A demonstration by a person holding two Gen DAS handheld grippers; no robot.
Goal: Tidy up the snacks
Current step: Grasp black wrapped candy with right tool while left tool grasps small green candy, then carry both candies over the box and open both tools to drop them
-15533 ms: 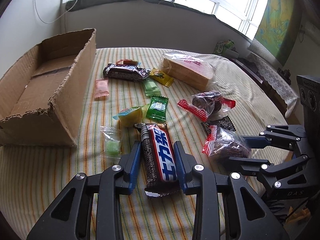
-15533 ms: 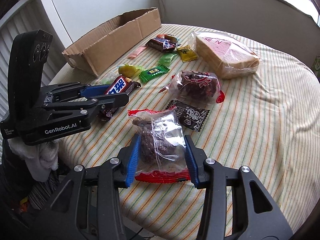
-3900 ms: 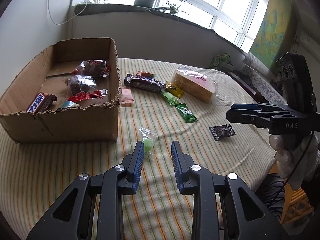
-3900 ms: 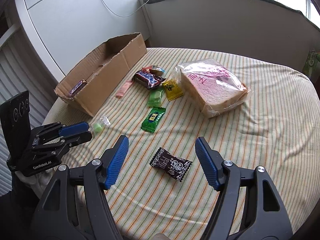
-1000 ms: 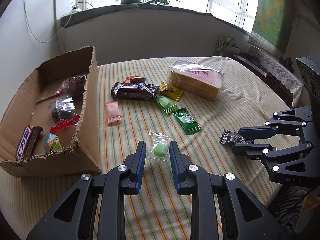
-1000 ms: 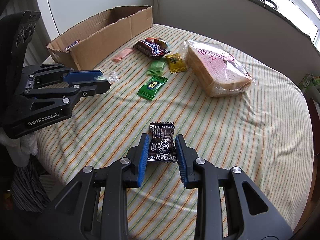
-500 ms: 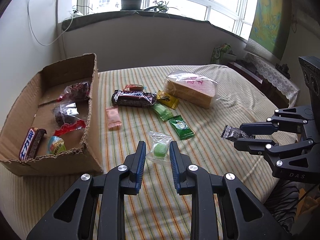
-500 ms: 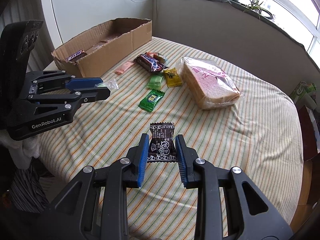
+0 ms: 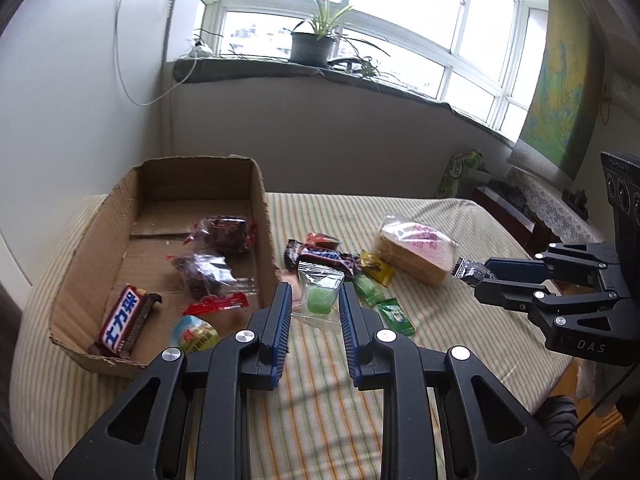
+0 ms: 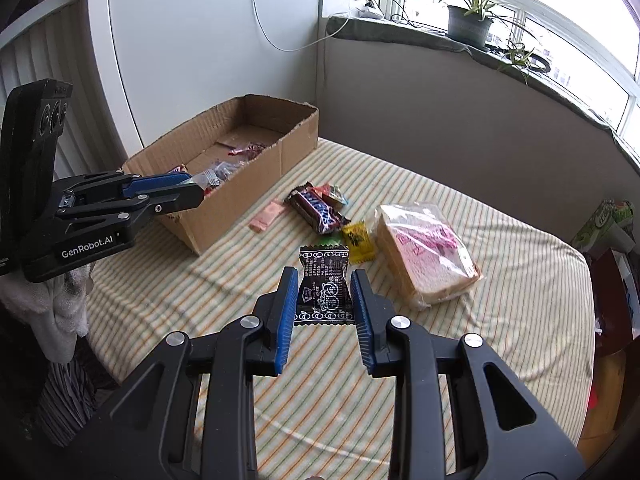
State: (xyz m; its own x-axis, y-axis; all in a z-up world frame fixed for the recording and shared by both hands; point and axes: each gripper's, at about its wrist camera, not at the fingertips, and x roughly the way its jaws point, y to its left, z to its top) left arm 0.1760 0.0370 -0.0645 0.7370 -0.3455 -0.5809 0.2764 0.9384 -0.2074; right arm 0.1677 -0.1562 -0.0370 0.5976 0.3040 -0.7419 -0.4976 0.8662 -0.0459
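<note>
My left gripper (image 9: 315, 296) is shut on a clear packet with a green candy (image 9: 320, 298) and holds it in the air beside the near right corner of the cardboard box (image 9: 262, 200). The box holds a Snickers bar (image 9: 122, 320), two dark cakes (image 9: 208, 270) and a jelly cup (image 9: 196, 332). My right gripper (image 10: 325, 280) is shut on a black candy packet (image 10: 325, 290), raised above the striped table; it shows at the right in the left wrist view (image 9: 484, 276). The left gripper shows at the left in the right wrist view (image 10: 188, 188), over the box (image 10: 240, 196).
On the striped tablecloth (image 10: 480, 340) lie a bagged bread slice (image 10: 424, 256), a dark chocolate bar (image 10: 314, 208), a yellow packet (image 10: 358, 240), a pink packet (image 10: 267, 214) and green packets (image 9: 394, 314). A wall and windowsill stand behind the table.
Both grippers have risen higher with their packets. The left gripper has moved left toward the box. The right gripper has moved toward the table's middle.
</note>
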